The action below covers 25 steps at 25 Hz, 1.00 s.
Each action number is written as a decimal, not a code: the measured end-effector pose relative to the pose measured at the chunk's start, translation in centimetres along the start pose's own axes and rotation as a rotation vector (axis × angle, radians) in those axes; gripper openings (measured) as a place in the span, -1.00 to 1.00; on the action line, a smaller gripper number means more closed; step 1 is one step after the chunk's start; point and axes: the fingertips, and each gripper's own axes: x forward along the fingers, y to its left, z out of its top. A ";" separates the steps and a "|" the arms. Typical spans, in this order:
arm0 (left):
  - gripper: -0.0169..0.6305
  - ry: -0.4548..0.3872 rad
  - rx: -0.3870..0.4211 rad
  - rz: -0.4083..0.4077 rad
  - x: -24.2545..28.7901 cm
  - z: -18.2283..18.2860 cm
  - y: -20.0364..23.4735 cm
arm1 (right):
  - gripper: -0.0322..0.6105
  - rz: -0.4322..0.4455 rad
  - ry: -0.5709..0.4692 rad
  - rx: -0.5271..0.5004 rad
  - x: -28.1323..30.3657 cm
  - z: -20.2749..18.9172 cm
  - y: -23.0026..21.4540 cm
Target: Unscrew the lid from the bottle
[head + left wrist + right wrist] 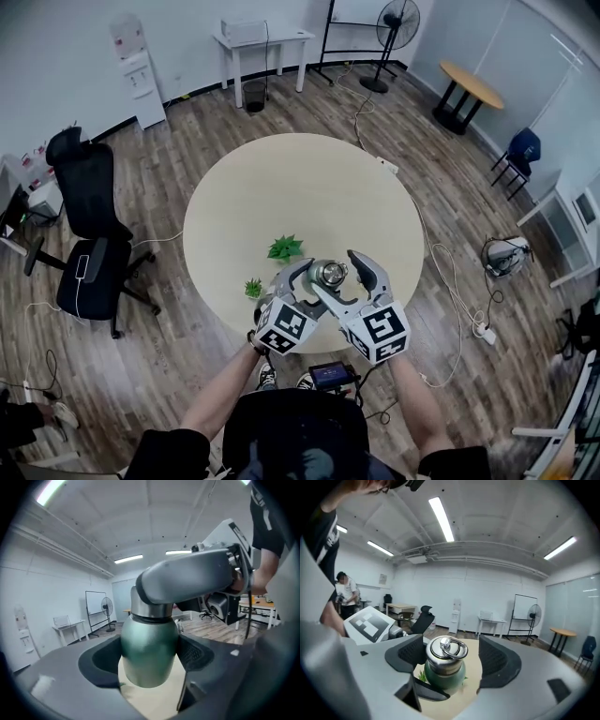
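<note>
Holding the green bottle (150, 639) by its body at the round table's (281, 197) near edge, the left gripper (149, 665) is clamped, while the right gripper (453, 659) stands released, jaws spread around the steel lid (445, 649).

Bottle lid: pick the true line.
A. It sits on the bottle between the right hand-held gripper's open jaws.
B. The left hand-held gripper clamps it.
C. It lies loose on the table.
A: the right gripper view shows the lid on the green bottle, with the right hand-held gripper standing jaws apart and a gap beside it.
</note>
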 end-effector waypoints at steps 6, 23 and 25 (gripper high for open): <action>0.17 0.027 -0.030 0.160 0.8 -0.4 1.1 | 0.19 -0.218 -0.061 0.255 0.1 0.0 -2.0; 0.17 -0.019 0.010 -0.216 -1.5 0.0 -1.4 | -0.04 0.284 0.015 0.017 -0.3 0.8 2.0; 0.17 -0.027 0.023 -0.288 -2.1 0.1 -2.1 | -0.04 0.381 0.011 -0.005 -1.0 1.0 2.7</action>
